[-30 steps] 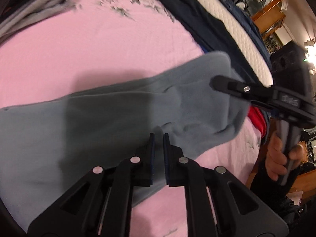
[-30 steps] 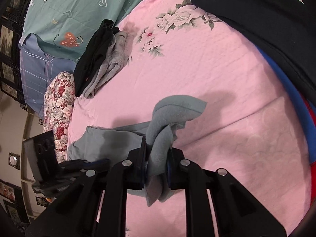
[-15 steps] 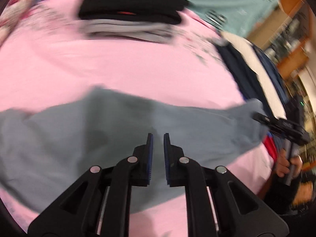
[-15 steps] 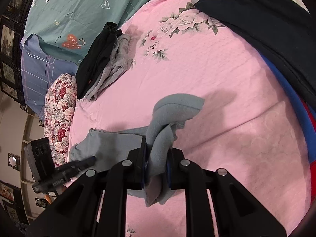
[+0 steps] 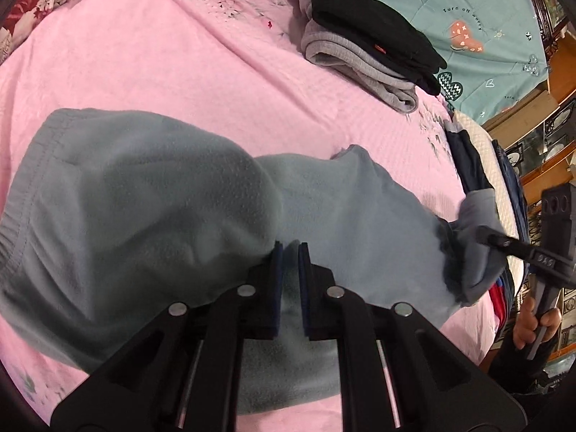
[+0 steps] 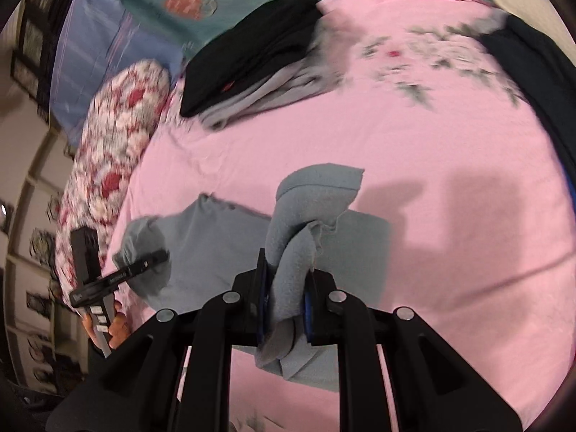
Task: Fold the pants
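Grey-blue fleece pants (image 5: 151,194) lie on the pink bedsheet (image 5: 144,57), waistband at the left in the left wrist view. My left gripper (image 5: 289,252) is nearly shut, its pads close on a raised fold of the pants; I cannot tell if cloth is pinched. In the right wrist view it shows at the pants' left end (image 6: 158,257). My right gripper (image 6: 286,270) is shut on the bunched leg end of the pants (image 6: 306,212) and holds it lifted. It also shows in the left wrist view (image 5: 484,234), at the right.
A folded stack of black and grey clothes (image 5: 367,46) lies at the far side of the bed. Dark navy garments (image 6: 540,82) lie along the right edge. A floral pillow (image 6: 111,136) and a teal quilt (image 5: 478,18) border the sheet.
The left gripper has come down onto a fold near the waist end. The right gripper, still holding the leg end, has swung toward the folded stack.
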